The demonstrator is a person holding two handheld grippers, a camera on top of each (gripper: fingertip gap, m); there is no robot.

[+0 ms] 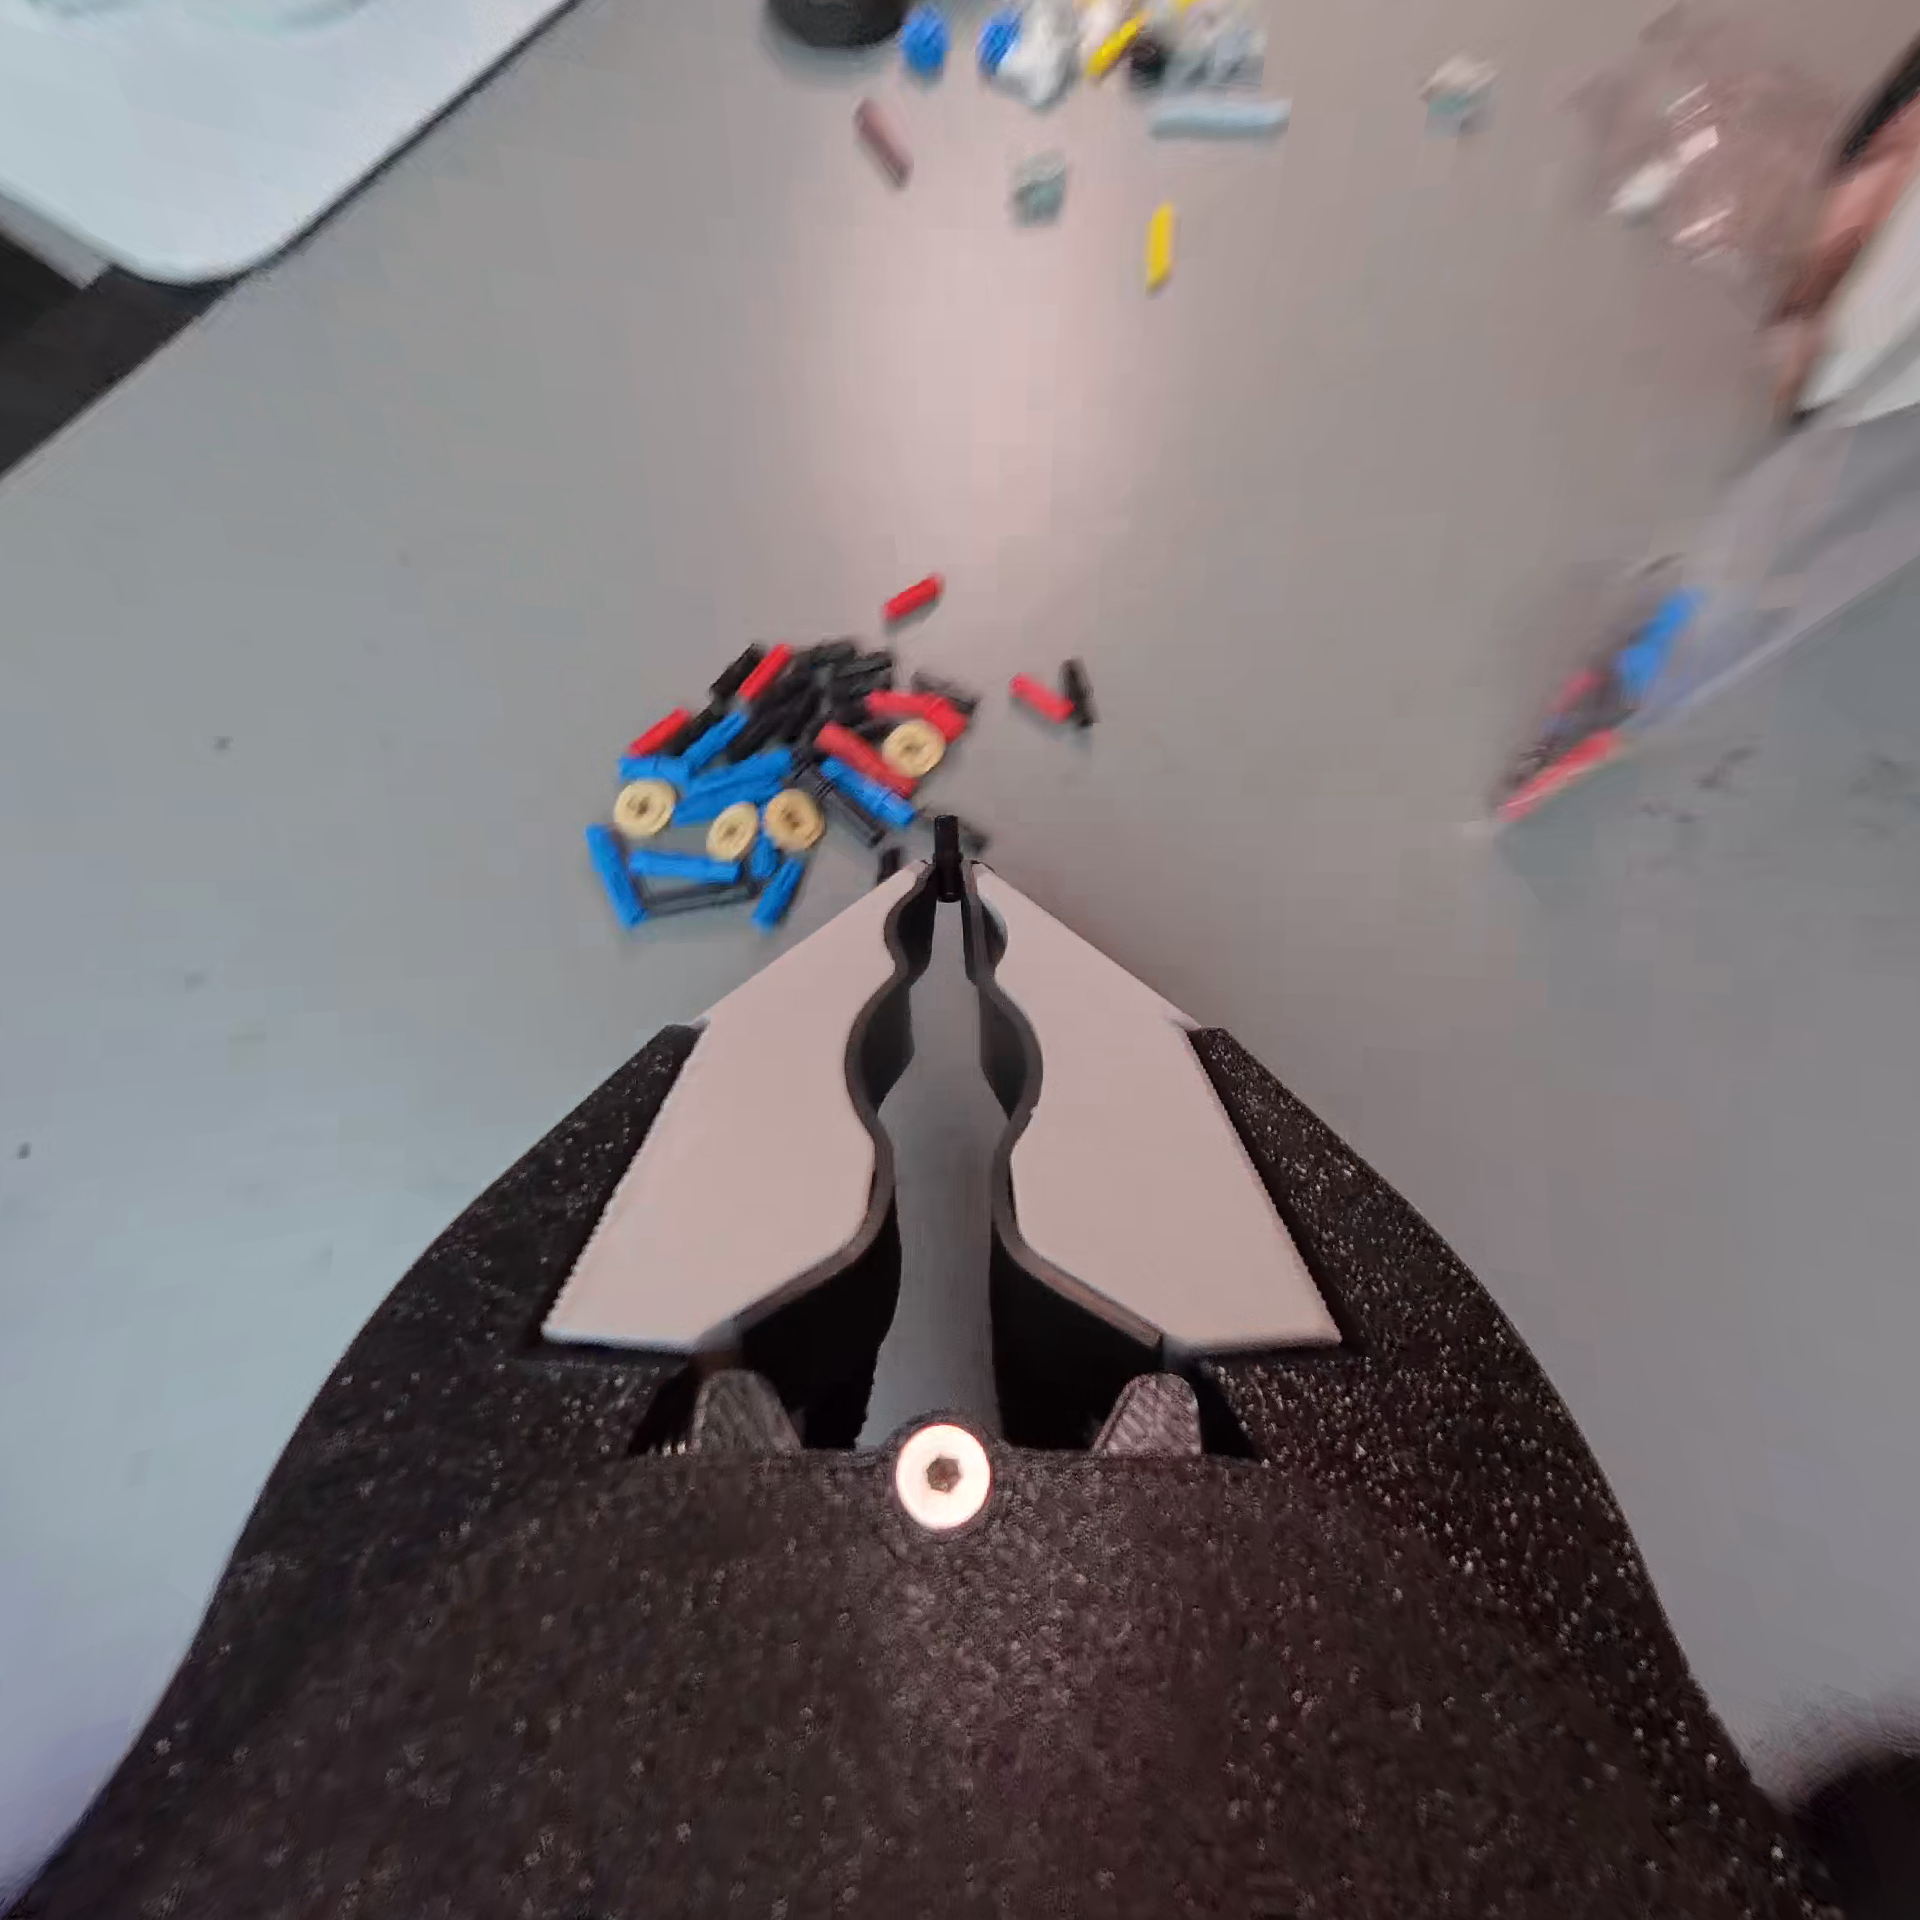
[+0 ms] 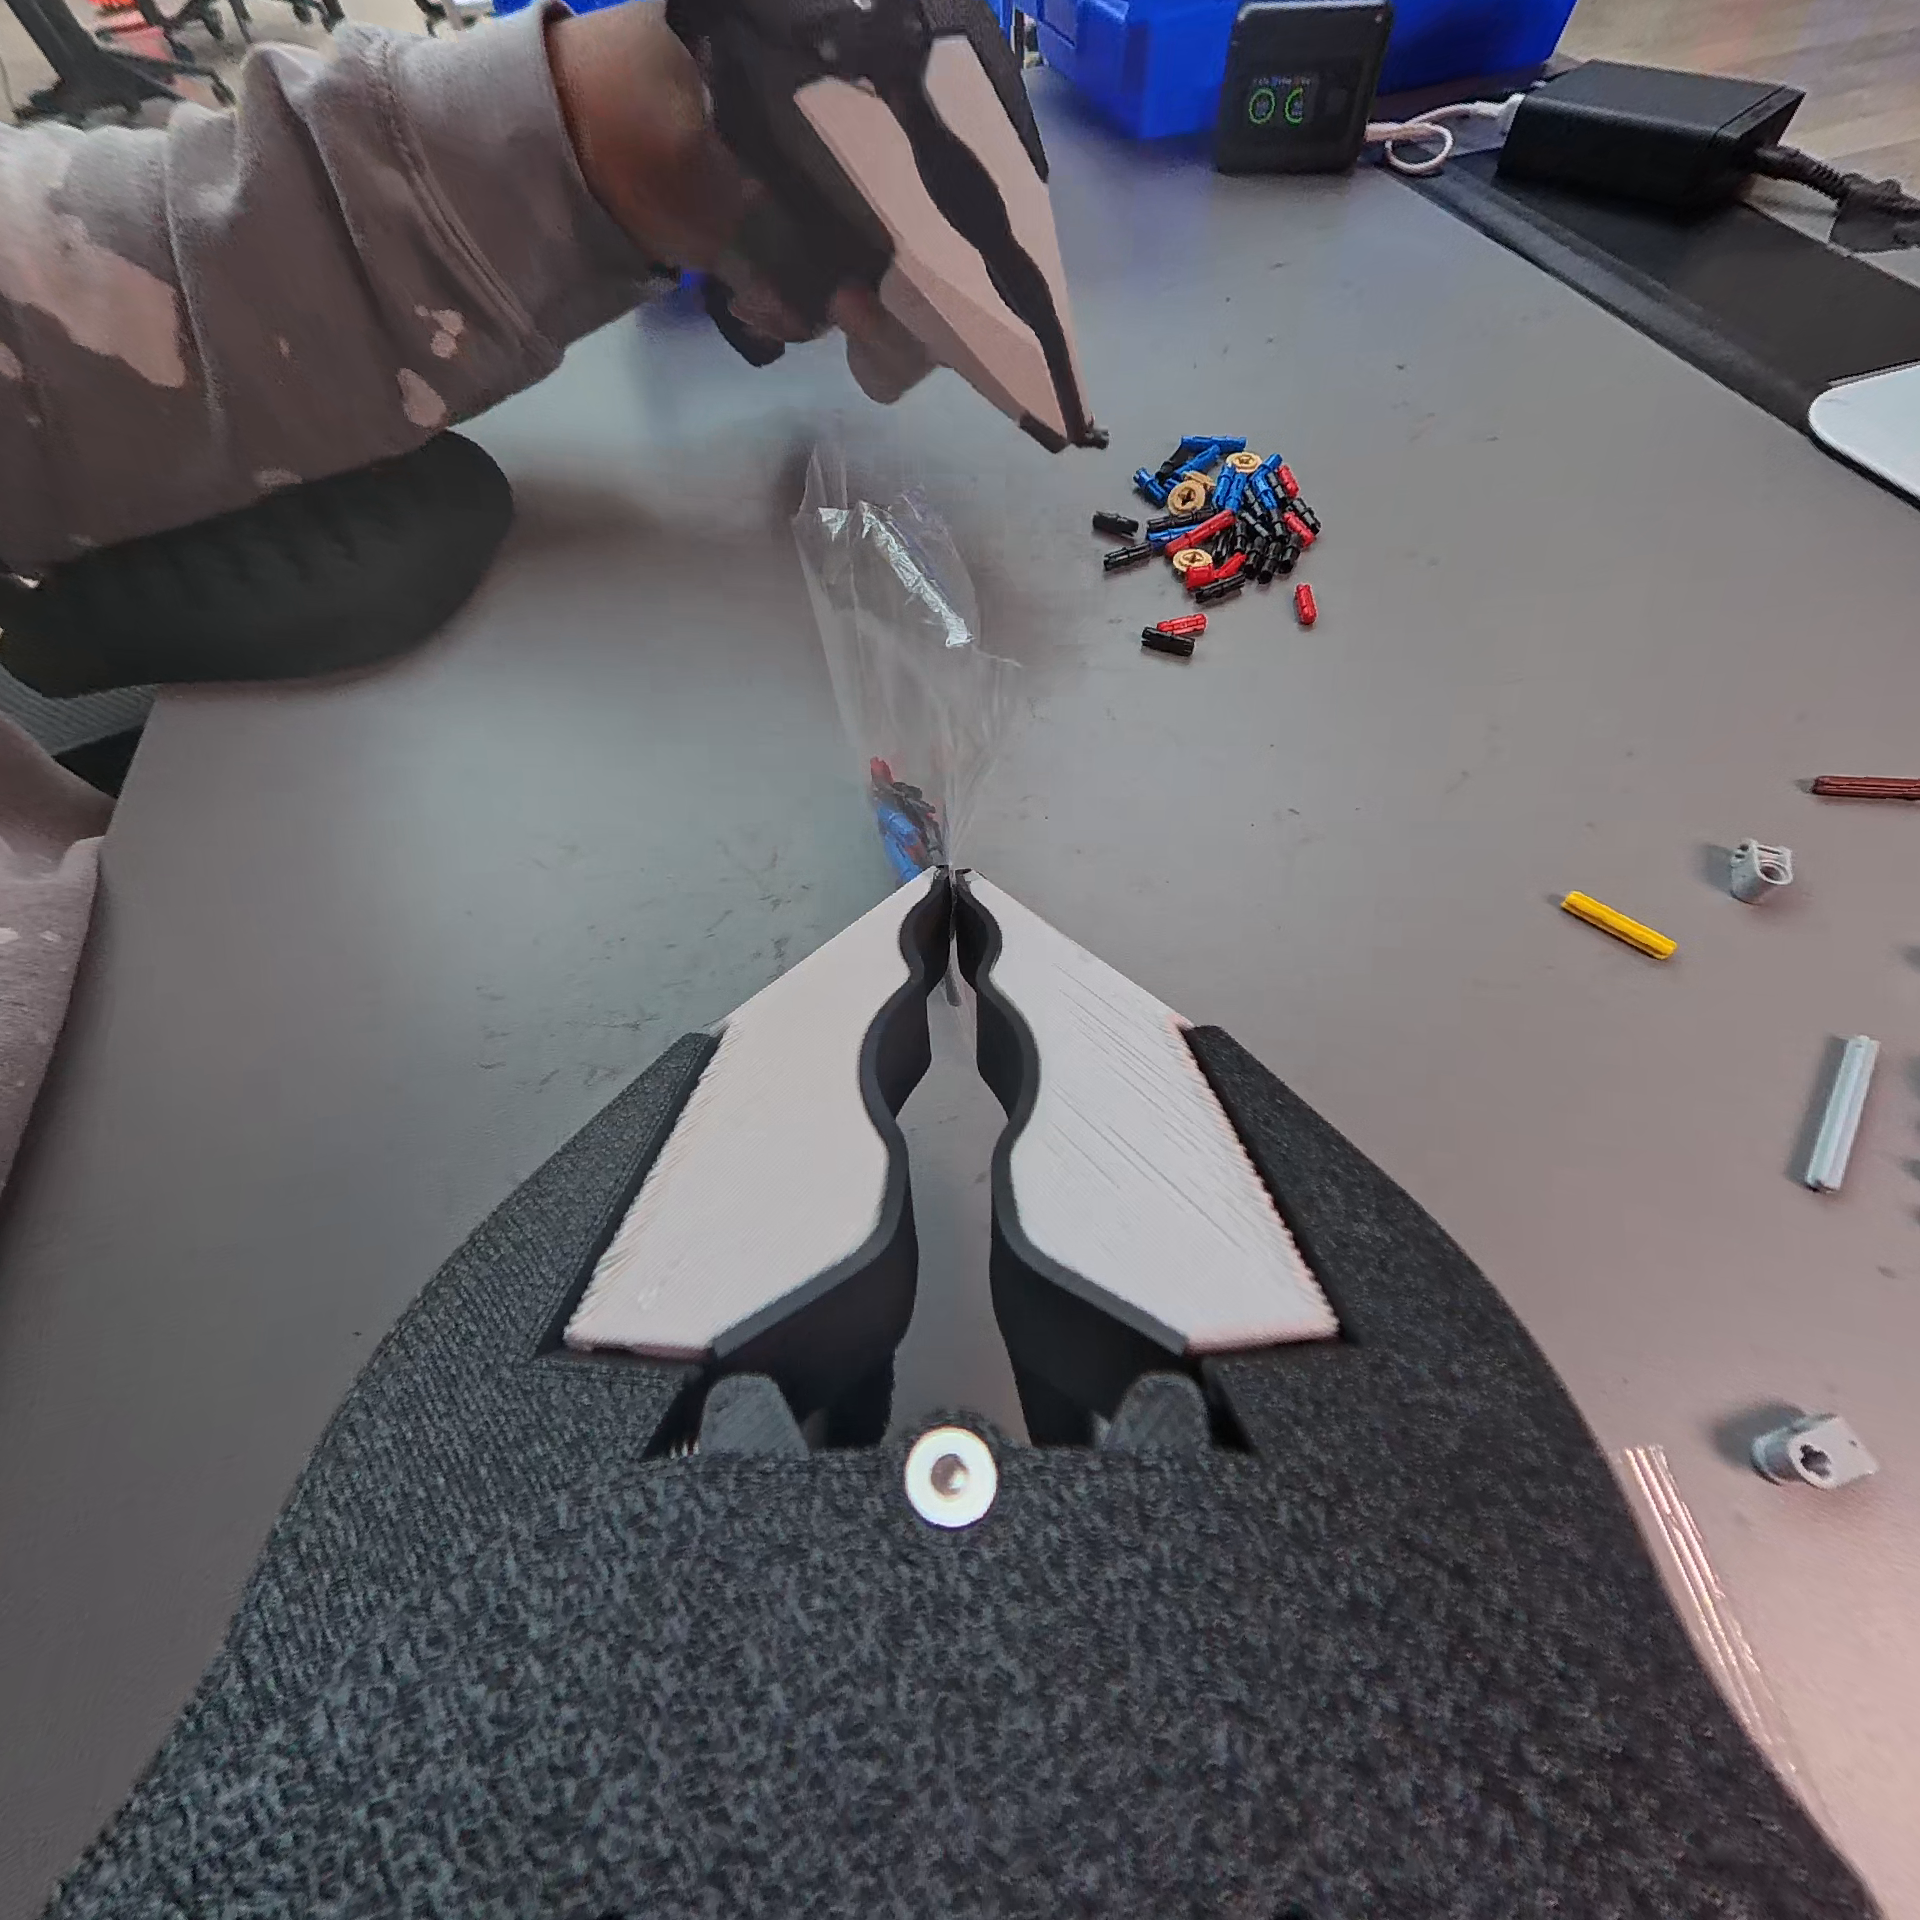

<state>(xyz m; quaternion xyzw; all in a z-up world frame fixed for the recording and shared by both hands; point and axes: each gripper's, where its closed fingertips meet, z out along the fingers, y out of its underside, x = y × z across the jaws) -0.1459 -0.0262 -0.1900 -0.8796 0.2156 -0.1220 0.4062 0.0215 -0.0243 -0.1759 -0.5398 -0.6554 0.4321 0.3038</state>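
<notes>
While left tongs pinch it, black pin points forward.

An office-like workroom or lab is shown. A wide grey worktop is strewn with small plastic construction pins ahead of the right hand-held gripper, with loose grey connectors to its right. Beyond the pins, at the far edge, a blue plastic bin, a small device with a lit screen and a black power adapter are seen. Wheeled chair bases are visible on the floor at far left.
</notes>
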